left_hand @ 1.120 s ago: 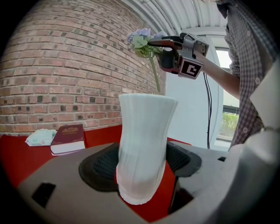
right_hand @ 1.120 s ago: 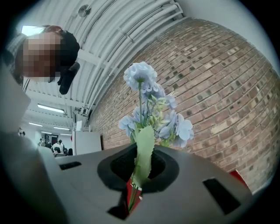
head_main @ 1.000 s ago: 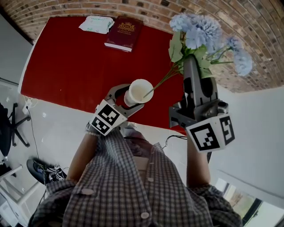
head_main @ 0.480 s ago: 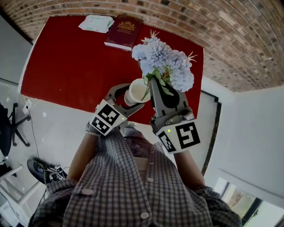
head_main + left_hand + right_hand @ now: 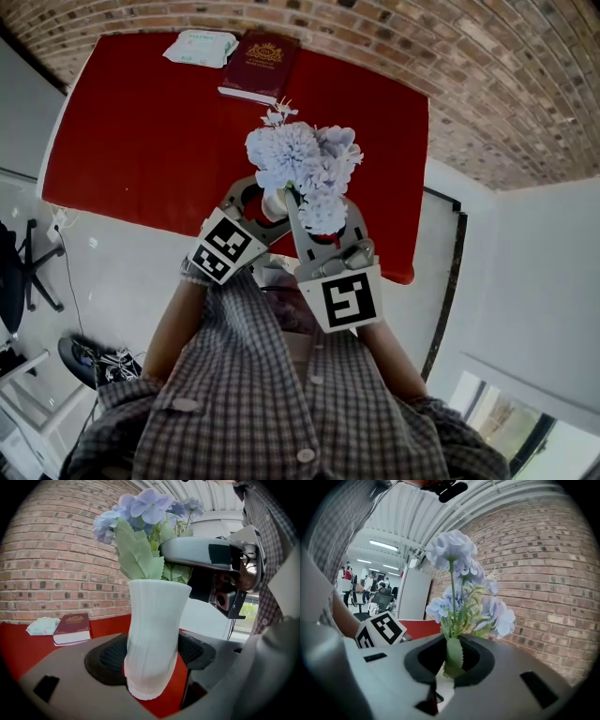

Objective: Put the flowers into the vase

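White and ribbed, the vase (image 5: 154, 620) is sitting upright between the jaws of the left gripper (image 5: 150, 658), which are pressing on its lower sides over the red table (image 5: 141, 131). Just beside it, the right gripper (image 5: 449, 660) is pinching the pale blue flowers (image 5: 298, 167) by their stems, jaws nearly together, and their leaves are standing in the vase's mouth. Far back, a dark red book (image 5: 262, 67) is lying beside a tissue pack (image 5: 200, 47).
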Motion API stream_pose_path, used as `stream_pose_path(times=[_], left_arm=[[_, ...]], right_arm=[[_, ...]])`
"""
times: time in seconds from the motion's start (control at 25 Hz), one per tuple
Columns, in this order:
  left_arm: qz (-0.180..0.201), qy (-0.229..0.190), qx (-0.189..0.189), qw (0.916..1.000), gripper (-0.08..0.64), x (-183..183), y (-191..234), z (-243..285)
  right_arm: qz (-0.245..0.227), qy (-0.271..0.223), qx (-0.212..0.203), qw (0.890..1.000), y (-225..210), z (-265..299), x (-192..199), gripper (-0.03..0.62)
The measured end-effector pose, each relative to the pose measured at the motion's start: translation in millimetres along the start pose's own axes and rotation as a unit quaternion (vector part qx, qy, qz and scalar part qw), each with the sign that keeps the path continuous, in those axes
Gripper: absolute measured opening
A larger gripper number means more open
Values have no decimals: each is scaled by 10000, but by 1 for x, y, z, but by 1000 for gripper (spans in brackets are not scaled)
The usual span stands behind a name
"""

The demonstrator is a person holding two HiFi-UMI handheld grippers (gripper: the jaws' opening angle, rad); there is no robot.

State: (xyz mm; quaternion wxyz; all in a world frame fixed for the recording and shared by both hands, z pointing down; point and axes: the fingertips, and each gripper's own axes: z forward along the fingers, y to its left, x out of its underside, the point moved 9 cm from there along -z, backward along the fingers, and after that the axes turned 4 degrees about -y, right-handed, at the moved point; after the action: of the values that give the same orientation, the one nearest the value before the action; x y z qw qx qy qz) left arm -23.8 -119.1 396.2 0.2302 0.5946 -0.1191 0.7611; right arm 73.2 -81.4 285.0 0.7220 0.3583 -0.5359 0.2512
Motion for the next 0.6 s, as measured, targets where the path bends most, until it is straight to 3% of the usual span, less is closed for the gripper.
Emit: stream_pose_path(times=[0.16, 0.44, 0.6], left_arm=[[12, -6, -5, 10000, 344, 1, -1, 0], [16, -8, 7, 10000, 344, 0, -2, 0], [23, -1, 16, 10000, 344, 0, -2, 1]], right_arm=[[-118, 189, 29, 9997, 5, 0, 5, 43], [-228, 338, -44, 9992, 11, -5, 7, 161], [-248, 373, -30, 9990, 14, -10, 8, 196]])
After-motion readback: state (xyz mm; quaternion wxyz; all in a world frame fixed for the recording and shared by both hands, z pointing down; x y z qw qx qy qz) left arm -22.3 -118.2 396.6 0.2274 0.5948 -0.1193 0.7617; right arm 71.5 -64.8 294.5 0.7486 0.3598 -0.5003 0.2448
